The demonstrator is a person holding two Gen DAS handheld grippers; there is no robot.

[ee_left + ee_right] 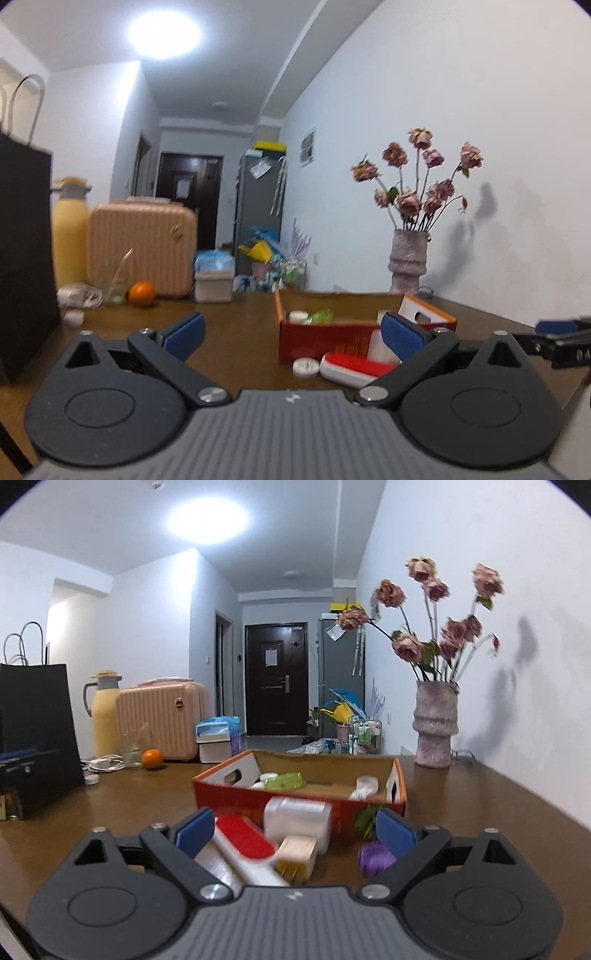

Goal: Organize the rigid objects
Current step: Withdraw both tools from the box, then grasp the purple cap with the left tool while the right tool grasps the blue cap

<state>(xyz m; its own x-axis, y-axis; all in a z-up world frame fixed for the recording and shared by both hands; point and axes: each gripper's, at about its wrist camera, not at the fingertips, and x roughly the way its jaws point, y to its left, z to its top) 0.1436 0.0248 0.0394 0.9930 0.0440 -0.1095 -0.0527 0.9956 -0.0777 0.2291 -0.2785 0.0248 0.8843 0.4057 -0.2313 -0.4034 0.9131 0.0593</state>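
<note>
An orange cardboard box (229, 794) stands on the brown table and holds small jars and a green item (284, 781); it also shows in the left wrist view (317, 339). In front of it lie a red-and-white brush (245, 840), a white translucent container (297, 819), a cream block (295, 854), a purple ball (375, 858) and a green sprig (365, 818). My right gripper (295, 830) is open, low over these items. My left gripper (291, 334) is open and empty; the brush (354, 363) and a white lid (306, 366) lie just ahead of it.
A vase of dried roses (436, 723) stands at the back right by the wall. A black paper bag (26, 258), a yellow flask (68, 236), a pink case (142, 247), an orange (141, 292) and a tissue box (213, 280) line the far left.
</note>
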